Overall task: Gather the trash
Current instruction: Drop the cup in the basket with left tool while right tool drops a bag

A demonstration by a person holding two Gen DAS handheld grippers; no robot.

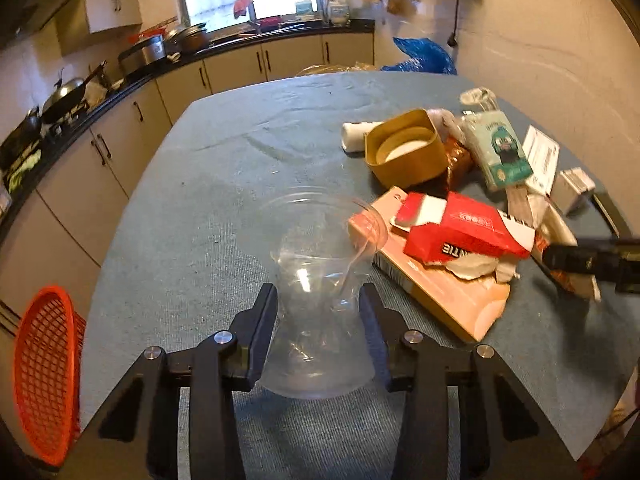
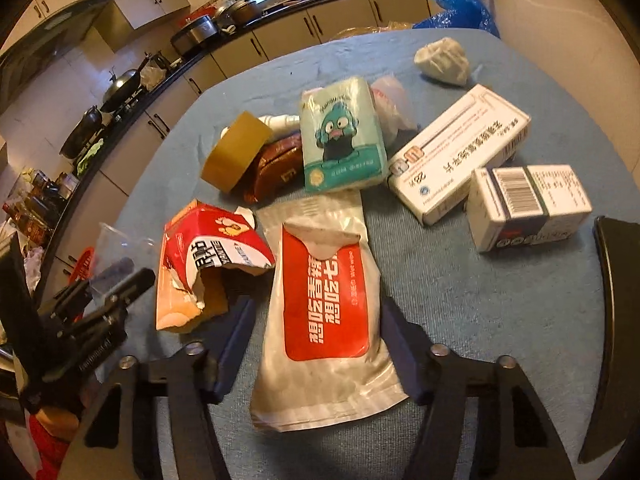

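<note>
One crushed clear cup point(image 1: 320, 312) pinched in left hand-held gripper point(image 1: 319, 300); one wipes pouch point(image 2: 324, 312) between right hand-held gripper's point(image 2: 318, 312) part-open fingers.

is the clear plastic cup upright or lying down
Lying on its side: the clear plastic cup rests on the table, mouth pointing away, squeezed between the left gripper fingers.

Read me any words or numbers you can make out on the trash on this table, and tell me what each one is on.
"NTE": torn red carton, upside down, partly hidden.
"28": long white box, upside down; its other print is too small to read.
Large white Chinese characters on the red pouch: not legible to me.
Tissue pack: small text blurred.
Small box: barcode only; digits and print blurred.
</note>
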